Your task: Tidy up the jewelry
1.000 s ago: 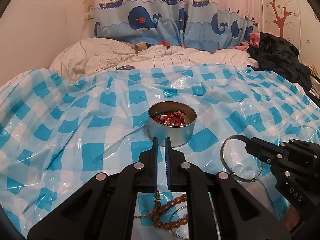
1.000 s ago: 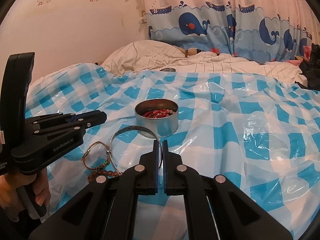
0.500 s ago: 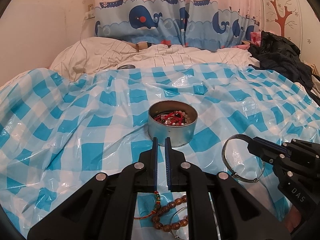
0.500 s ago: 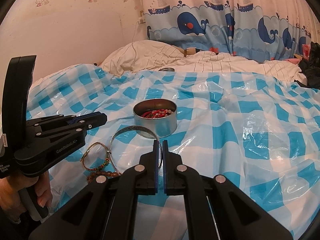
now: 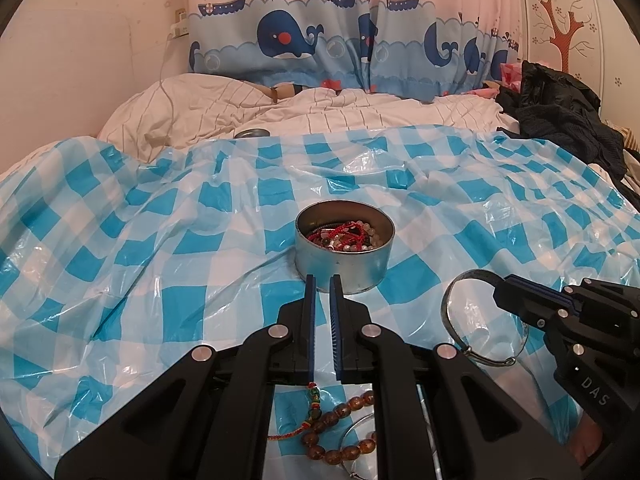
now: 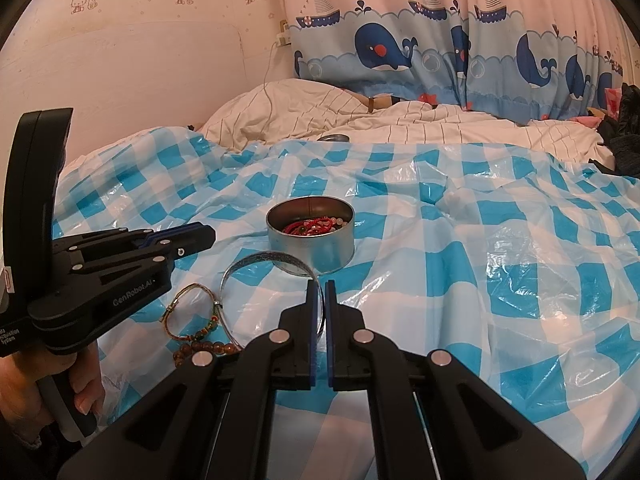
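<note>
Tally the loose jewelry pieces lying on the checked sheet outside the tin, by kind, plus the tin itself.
Silver bangle: 1
Brown bead bracelet: 1
Gold cord bracelet: 1
Tin: 1
Total: 4; the tangle inside the tin cannot be counted.

The left gripper (image 6: 200, 236) carries "GenRobot.AI" in white on its side. The right gripper (image 5: 502, 290) shows "DAS" on its body. Small white lettering at the left gripper's rear is partly cut off.
</note>
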